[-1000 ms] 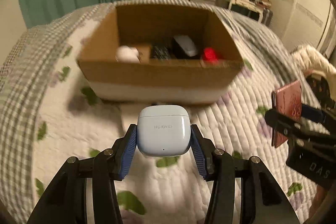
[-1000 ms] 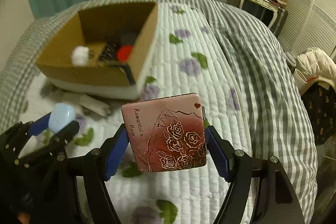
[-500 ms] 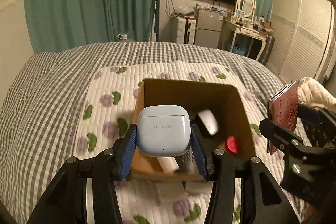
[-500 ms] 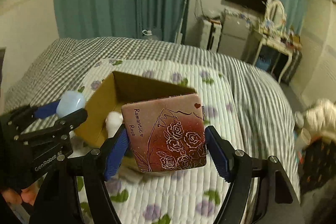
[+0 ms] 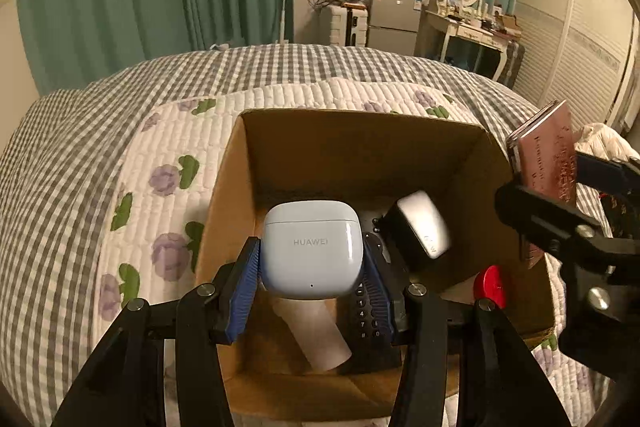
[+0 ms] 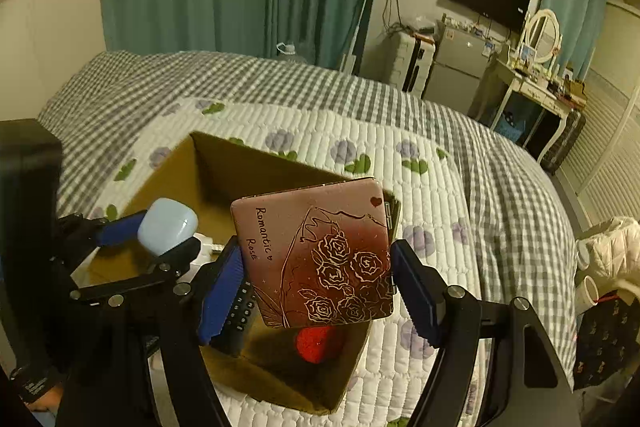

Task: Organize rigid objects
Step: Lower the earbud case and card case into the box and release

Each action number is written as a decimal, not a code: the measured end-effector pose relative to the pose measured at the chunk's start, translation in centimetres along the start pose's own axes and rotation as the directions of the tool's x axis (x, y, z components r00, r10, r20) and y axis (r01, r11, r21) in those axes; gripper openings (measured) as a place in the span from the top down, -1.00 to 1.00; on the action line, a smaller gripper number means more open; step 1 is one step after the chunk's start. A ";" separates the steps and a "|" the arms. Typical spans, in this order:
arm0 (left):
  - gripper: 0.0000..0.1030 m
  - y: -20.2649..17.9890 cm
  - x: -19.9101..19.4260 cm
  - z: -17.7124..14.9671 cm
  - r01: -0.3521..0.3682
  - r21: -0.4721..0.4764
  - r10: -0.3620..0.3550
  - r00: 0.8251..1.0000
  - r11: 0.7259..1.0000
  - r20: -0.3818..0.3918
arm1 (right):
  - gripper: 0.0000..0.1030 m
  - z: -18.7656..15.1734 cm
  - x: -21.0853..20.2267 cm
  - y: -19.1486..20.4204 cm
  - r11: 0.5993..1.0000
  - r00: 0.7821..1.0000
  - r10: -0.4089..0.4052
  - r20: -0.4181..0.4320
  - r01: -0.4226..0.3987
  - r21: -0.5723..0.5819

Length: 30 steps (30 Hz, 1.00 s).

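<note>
**Both claws loaded, over the box**

I have the left claw [image 5: 312,259] pinching a pale blue earbud case [image 5: 311,247] by its sides, HUAWEI lettering facing the camera. It hangs over the open cardboard box [image 5: 360,151], on the box's left half.

I have the right claw [image 6: 316,283] pinching a pink-to-red compact [image 6: 316,255] printed "Romantic Rose" with gold roses. It hangs over the box's right half, near the right wall.

Inside the box I see a black keypad remote [image 5: 366,315], a white cylinder [image 5: 316,335] lying on the floor of the box, a grey-topped black mouse [image 5: 420,231] and a red round object [image 5: 490,285] by the right wall.

The box sits on the bed [image 5: 80,147], on a floral quilted pad [image 5: 168,155].
</note>
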<state>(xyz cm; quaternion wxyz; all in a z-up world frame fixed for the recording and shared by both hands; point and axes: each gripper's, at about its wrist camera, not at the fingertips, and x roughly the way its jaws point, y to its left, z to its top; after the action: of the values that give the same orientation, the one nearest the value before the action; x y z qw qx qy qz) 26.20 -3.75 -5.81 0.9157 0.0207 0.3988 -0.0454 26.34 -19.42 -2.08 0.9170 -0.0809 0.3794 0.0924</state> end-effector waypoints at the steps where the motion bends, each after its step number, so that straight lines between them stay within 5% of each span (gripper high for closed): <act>1: -0.02 -0.1 0.0 0.0 -0.002 0.009 0.002 1.000 1.000 0.001 | -0.41 -0.1 0.3 -0.2 1.000 1.000 0.003 -0.006 -0.003 0.008; 6: -0.26 0.0 -0.9 0.4 -0.013 0.009 0.013 1.000 1.000 0.024 | -0.41 -0.4 0.1 -0.6 1.000 1.000 -0.002 -0.006 0.003 0.015; 14: -0.26 3.1 -4.1 1.7 -0.054 -0.038 0.057 0.995 0.998 0.088 | -0.41 0.1 0.0 -0.7 0.999 1.000 0.007 -0.001 -0.007 0.034; 25: -0.26 6.4 -4.0 1.0 -0.082 -0.069 0.088 0.992 0.994 0.088 | -0.41 -0.7 5.9 0.3 0.999 0.995 0.026 -0.101 -0.021 0.047; 30: -0.26 6.5 -4.7 0.8 -0.075 -0.070 0.082 0.992 0.995 0.097 | -0.67 -0.7 5.3 0.6 0.999 0.999 -0.013 -0.052 0.015 0.040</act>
<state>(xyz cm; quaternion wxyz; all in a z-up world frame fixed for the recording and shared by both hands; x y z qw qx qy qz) 24.23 2.95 -1.79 0.9358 0.0038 0.3525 0.0031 29.43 -18.38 -6.37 0.9090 -0.0674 0.4042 0.0761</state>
